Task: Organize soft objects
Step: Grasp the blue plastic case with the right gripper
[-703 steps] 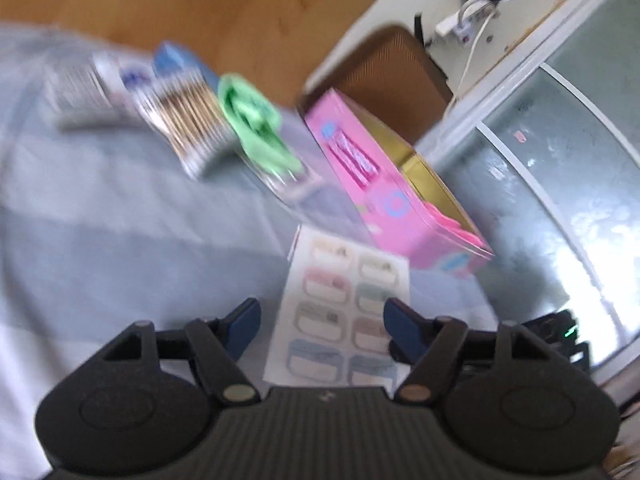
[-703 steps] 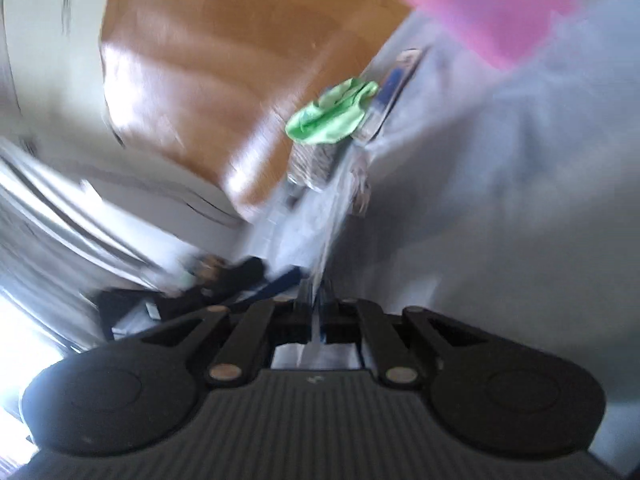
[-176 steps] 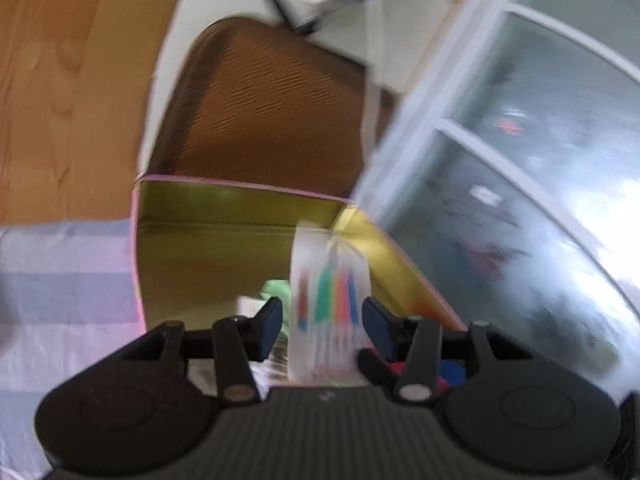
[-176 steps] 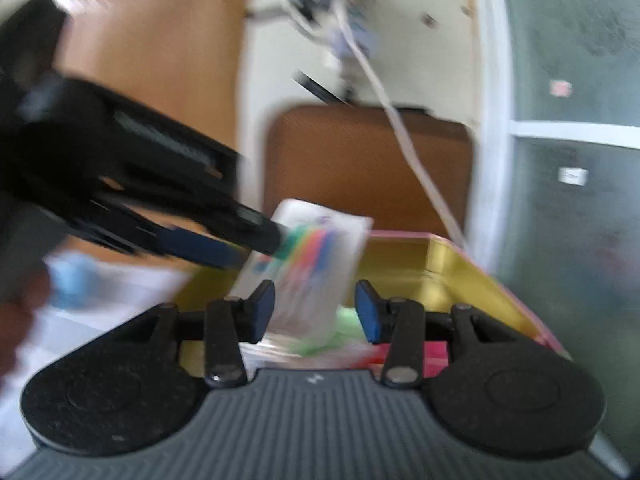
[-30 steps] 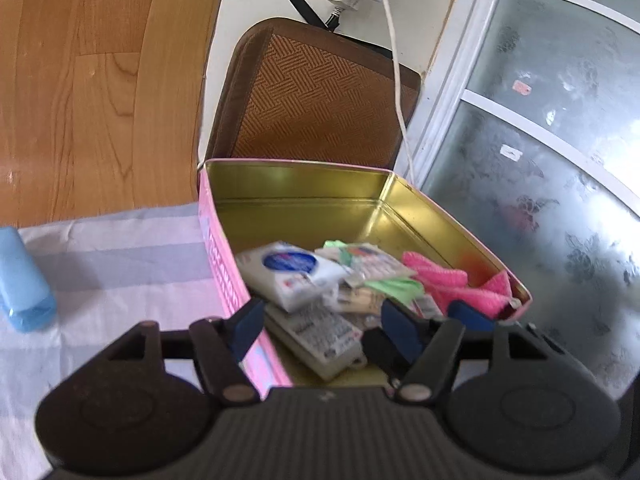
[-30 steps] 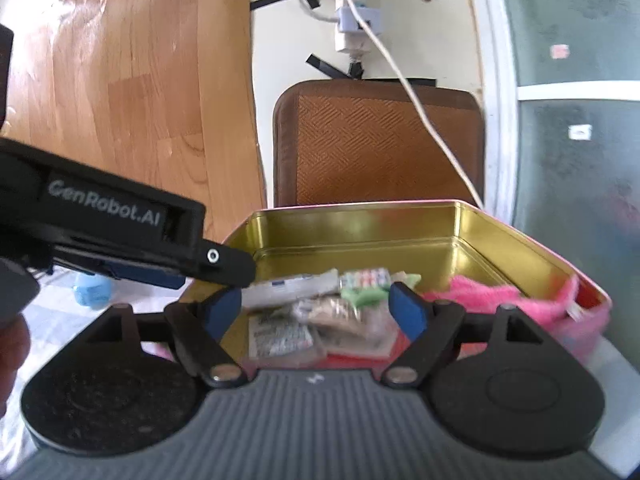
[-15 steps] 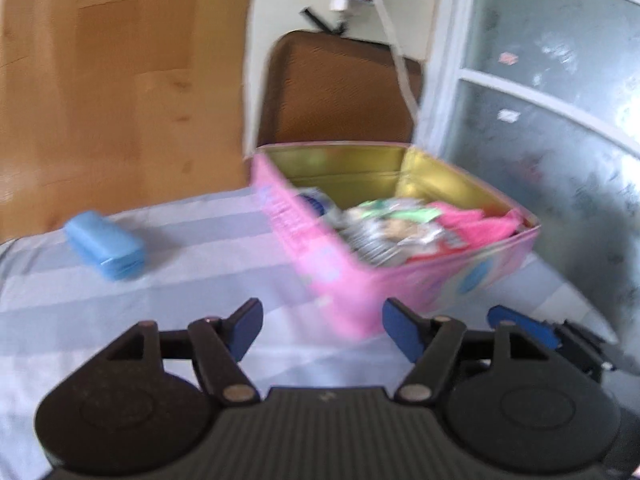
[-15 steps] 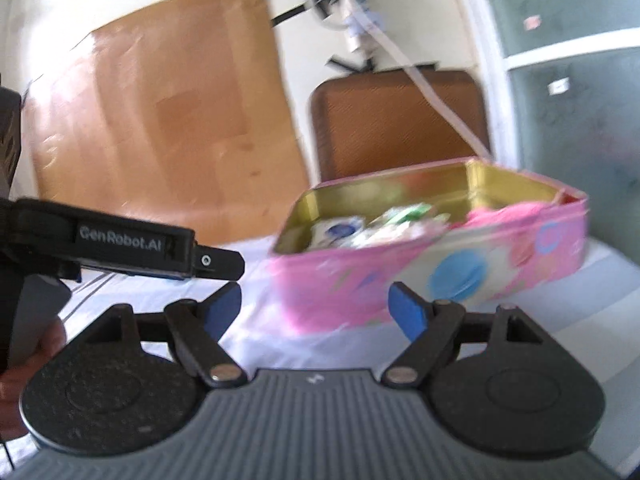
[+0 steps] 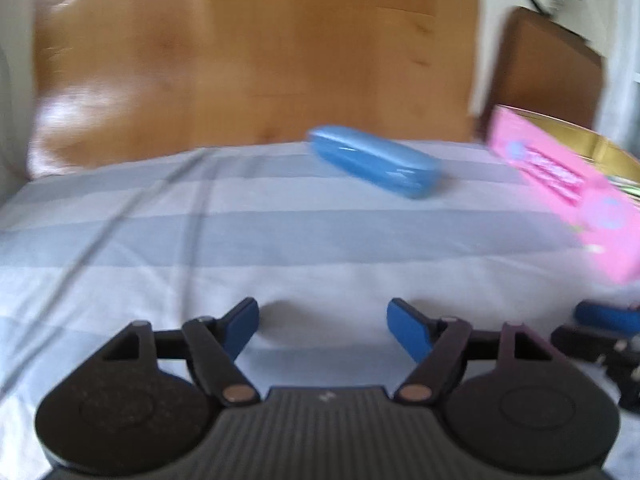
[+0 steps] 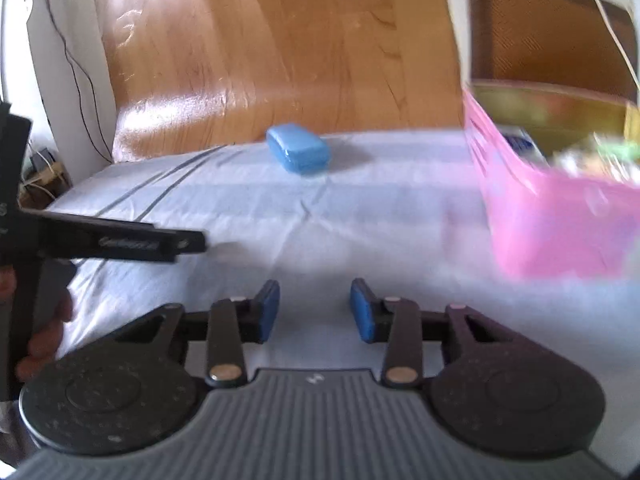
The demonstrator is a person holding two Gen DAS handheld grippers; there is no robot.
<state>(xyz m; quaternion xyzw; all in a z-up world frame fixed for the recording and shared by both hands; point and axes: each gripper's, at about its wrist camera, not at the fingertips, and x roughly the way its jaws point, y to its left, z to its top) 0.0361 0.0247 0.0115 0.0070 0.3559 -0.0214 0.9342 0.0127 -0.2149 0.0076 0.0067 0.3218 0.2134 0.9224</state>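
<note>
Striped pale-blue bedsheet (image 9: 224,240) fills both wrist views, with wooden floor beyond its far edge. A second ago both cameras looked straight down into the pink tin (image 10: 560,220); now both have swung away from it, and it stands at the right side of each view, blurred, by the sheet's far right corner. Its gold inside shows, with small packets (image 10: 588,156) heaped in it, too smeared to tell apart. A blue case (image 9: 376,164) lies alone on the sheet near the far edge, well apart from the tin; a second ago only its end showed at the left edge of the left view.

Low over the near part of the sheet, the left gripper (image 9: 322,326) has just been opening its jaws; they stand wide apart with only sheet between them. The right gripper (image 10: 315,310) has just been closing; its blue pads (image 10: 362,312) are much nearer each other than a second ago, a gap remains, and nothing is between them. From the right wrist view the left gripper's black finger reaches in from the left, a hand (image 10: 44,328) on its handle.
</note>
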